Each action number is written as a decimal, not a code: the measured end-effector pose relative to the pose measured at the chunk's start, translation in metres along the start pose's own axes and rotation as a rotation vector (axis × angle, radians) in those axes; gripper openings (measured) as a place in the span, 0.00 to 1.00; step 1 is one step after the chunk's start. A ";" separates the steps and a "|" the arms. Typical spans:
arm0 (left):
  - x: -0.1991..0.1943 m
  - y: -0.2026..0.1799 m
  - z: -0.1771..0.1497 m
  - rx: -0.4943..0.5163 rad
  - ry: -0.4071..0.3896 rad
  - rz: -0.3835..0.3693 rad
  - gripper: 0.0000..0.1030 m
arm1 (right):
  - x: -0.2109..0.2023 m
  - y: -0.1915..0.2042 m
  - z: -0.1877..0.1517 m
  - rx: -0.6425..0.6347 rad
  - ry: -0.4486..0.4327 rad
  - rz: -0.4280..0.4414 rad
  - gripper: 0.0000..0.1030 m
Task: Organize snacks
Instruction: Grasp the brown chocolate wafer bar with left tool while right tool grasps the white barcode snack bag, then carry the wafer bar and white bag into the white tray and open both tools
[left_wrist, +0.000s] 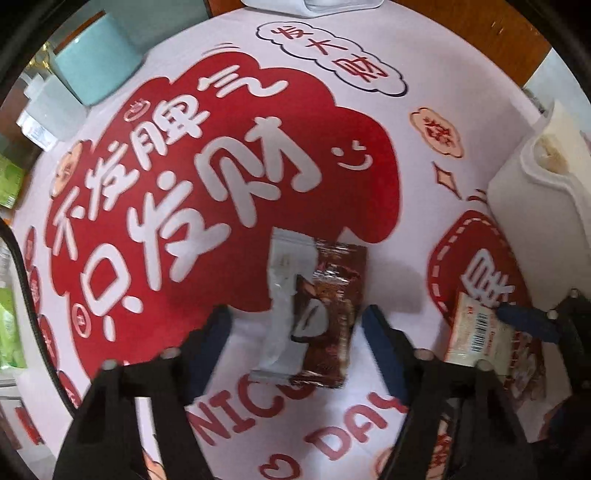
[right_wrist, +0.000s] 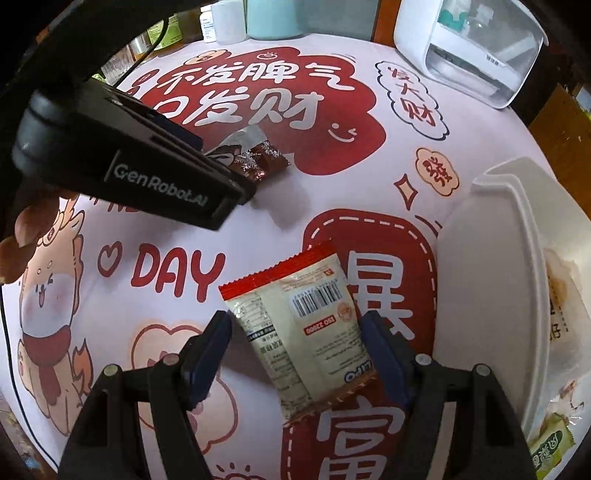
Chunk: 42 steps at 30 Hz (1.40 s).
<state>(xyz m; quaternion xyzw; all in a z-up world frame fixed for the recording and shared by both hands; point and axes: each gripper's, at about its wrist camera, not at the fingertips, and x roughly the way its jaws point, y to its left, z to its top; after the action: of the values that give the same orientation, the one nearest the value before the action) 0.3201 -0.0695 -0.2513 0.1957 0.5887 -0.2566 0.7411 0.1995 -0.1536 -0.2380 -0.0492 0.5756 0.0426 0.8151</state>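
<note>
Brown and red packets between parted jaws

Brown snack packet (left_wrist: 325, 314) lies flat on the printed surface (left_wrist: 369, 155), between the left hand-held gripper's (left_wrist: 295, 325) parted jaws, untouched. Red-edged packet (right_wrist: 303, 332) lies likewise inside the right hand-held gripper (right_wrist: 295, 332), beside a white tray (right_wrist: 491, 280).

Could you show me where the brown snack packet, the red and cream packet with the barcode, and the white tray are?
Brown snack packet (left_wrist: 332, 317): left wrist view, on its brown wrapper.
Red and cream packet (right_wrist: 306, 332): right wrist view, on its printed back.
White tray (right_wrist: 491, 295): right wrist view, on its outer wall.

Two snack packets (left_wrist: 314, 314) (right_wrist: 306, 332) on tablecloth (left_wrist: 369, 147)
</note>
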 end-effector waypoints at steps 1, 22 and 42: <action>-0.001 -0.001 0.000 0.003 -0.004 0.000 0.57 | 0.001 -0.001 0.001 0.002 0.001 0.004 0.67; -0.074 -0.014 -0.071 -0.078 -0.075 0.084 0.35 | -0.054 0.033 -0.030 -0.003 -0.090 0.224 0.46; -0.200 -0.112 -0.102 -0.147 -0.253 0.097 0.35 | -0.187 -0.034 -0.096 0.022 -0.328 0.191 0.47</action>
<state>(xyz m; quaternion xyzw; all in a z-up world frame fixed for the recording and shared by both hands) 0.1380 -0.0683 -0.0788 0.1353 0.4976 -0.1992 0.8333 0.0516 -0.2020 -0.0929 0.0223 0.4375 0.1212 0.8907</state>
